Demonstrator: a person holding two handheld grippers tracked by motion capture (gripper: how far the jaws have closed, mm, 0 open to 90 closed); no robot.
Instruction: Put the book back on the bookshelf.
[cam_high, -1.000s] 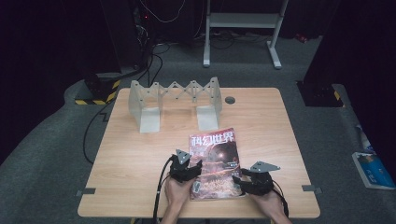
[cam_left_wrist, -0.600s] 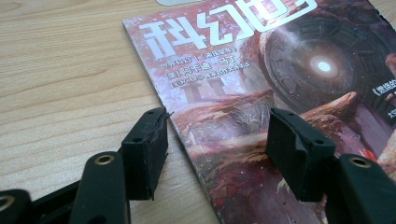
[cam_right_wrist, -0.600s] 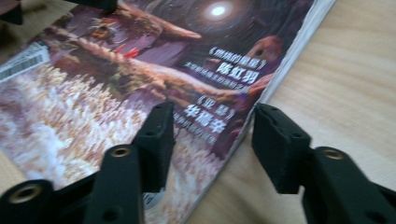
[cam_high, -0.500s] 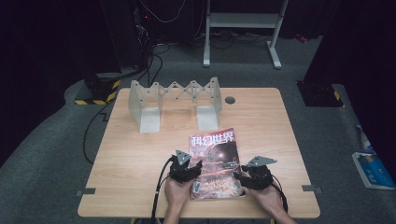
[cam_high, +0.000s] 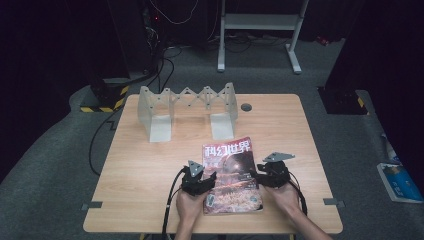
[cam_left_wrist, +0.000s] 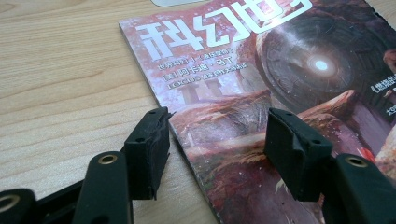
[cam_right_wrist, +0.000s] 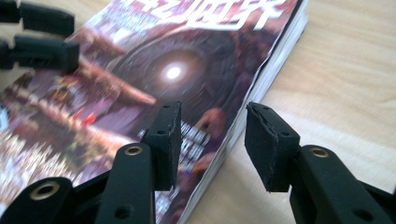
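Note:
A magazine (cam_high: 231, 175) with a dark red cover and white title characters lies flat on the wooden table (cam_high: 150, 165), near its front edge. My left gripper (cam_high: 202, 181) stands open at the magazine's left edge; in the left gripper view (cam_left_wrist: 215, 140) one jaw is over bare wood and the other over the cover (cam_left_wrist: 261, 84). My right gripper (cam_high: 260, 175) is open at the right edge; in the right gripper view (cam_right_wrist: 212, 135) its jaws straddle the page edge of the magazine (cam_right_wrist: 154, 79). Neither grips the magazine.
A pale grey folding rack (cam_high: 187, 110) with zigzag links stands at the back of the table. A small dark round cap (cam_high: 245, 107) sits to its right. Off the table to the right, a blue-and-white item (cam_high: 400, 182) lies on the grey floor.
The right gripper has shifted slightly left, closer to the magazine's right edge. The left gripper and the magazine have stayed where they were.

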